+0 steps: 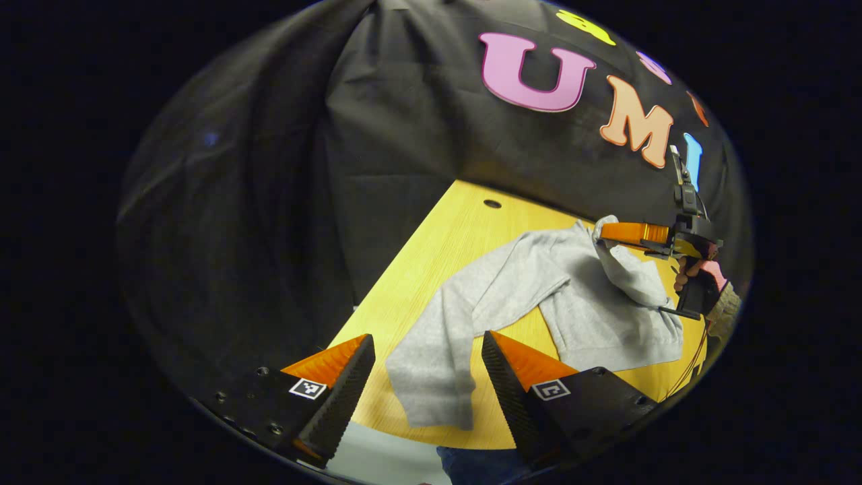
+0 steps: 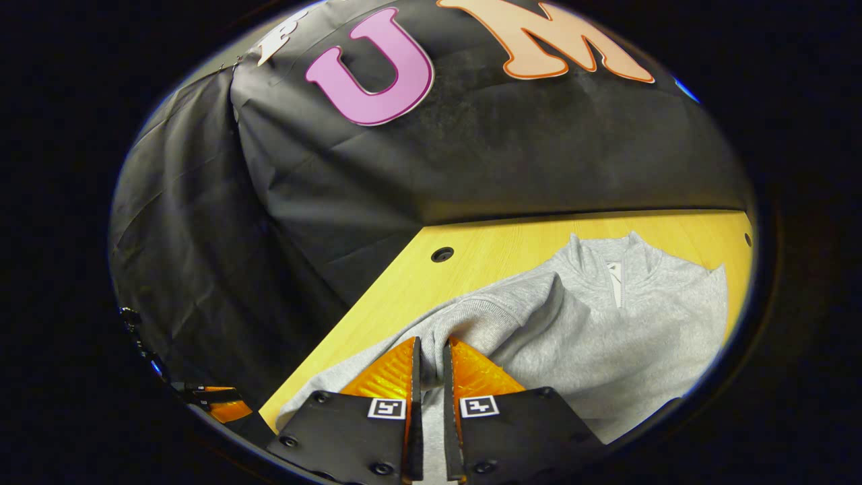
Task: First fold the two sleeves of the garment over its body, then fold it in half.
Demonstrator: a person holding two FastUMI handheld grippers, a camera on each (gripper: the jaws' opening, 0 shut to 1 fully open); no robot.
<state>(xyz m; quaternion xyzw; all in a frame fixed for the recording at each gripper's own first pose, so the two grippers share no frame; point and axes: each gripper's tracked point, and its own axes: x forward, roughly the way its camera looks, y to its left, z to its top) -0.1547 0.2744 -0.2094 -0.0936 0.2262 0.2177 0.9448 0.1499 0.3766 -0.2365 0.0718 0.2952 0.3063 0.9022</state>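
Wooden surface [image 1: 431,269] carrying grey garment [image 1: 599,316]; right gripper [image 2: 431,350] jaws pinching sleeve [image 2: 465,316], left gripper [image 1: 427,357] jaws gaping empty; thin pinch risking slipping mid-fold.

Yellow wood-grain table [image 1: 431,256] backed by creased black cloth wall [image 1: 404,114]. Round hole [image 2: 442,254] seen near table's far edge. Pale floor [image 1: 384,465] glimpsed below.

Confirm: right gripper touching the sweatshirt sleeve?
Touching. Left gripper view shows the right gripper pinching the grey sweatshirt's sleeve, lifted off the table.
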